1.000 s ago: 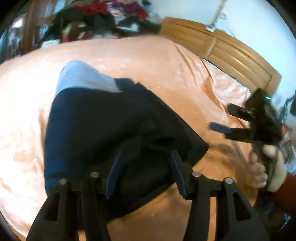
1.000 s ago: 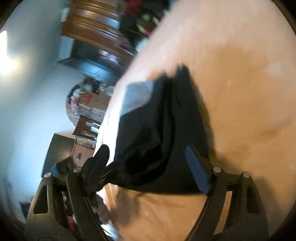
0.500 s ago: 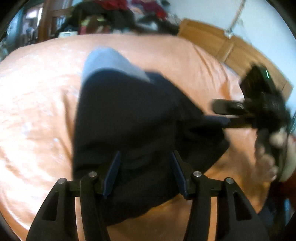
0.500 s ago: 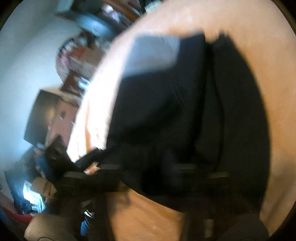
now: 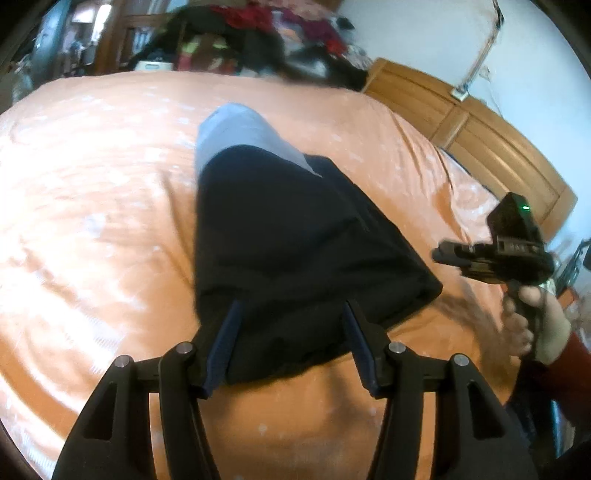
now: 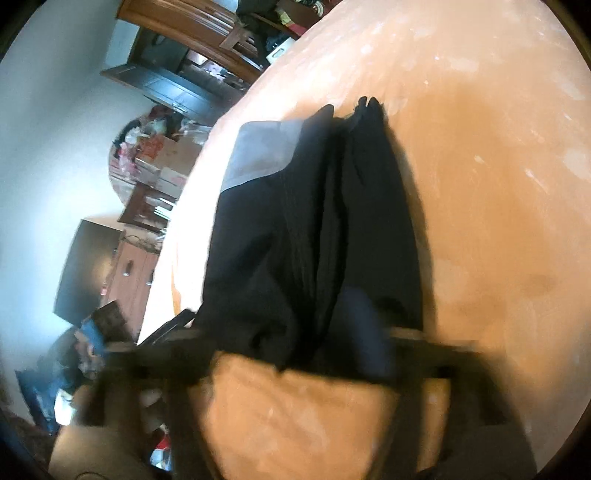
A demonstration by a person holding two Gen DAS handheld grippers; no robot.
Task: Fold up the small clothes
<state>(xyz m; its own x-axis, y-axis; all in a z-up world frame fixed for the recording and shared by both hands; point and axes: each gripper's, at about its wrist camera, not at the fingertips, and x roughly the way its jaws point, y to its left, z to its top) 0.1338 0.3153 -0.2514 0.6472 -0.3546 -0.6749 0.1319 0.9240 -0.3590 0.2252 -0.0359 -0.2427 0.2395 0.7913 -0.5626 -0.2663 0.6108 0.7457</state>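
Note:
A small dark navy garment (image 5: 295,236) with a grey band (image 5: 236,136) at its far end lies folded lengthwise on the orange bed sheet (image 5: 92,206). My left gripper (image 5: 291,336) is open, and the garment's near edge lies loose between its blue-padded fingers (image 5: 225,343). In the left wrist view my right gripper (image 5: 454,256) hovers off the garment's right corner, held by a gloved hand (image 5: 546,332). In the right wrist view the garment (image 6: 314,221) fills the middle, with the motion-blurred right gripper (image 6: 269,328) at its near edge. Its fingers look spread apart and grip nothing.
A wooden headboard (image 5: 480,136) runs along the right side of the bed. A heap of mixed clothes (image 5: 258,33) lies beyond the far edge. Dark furniture and boxes (image 6: 159,158) stand on the floor past the bed's left side. Bare sheet surrounds the garment.
The right gripper swung in over the garment's right corner, then drew back to the right. The garment now lies flatter and narrower. The left gripper stayed open at the near edge.

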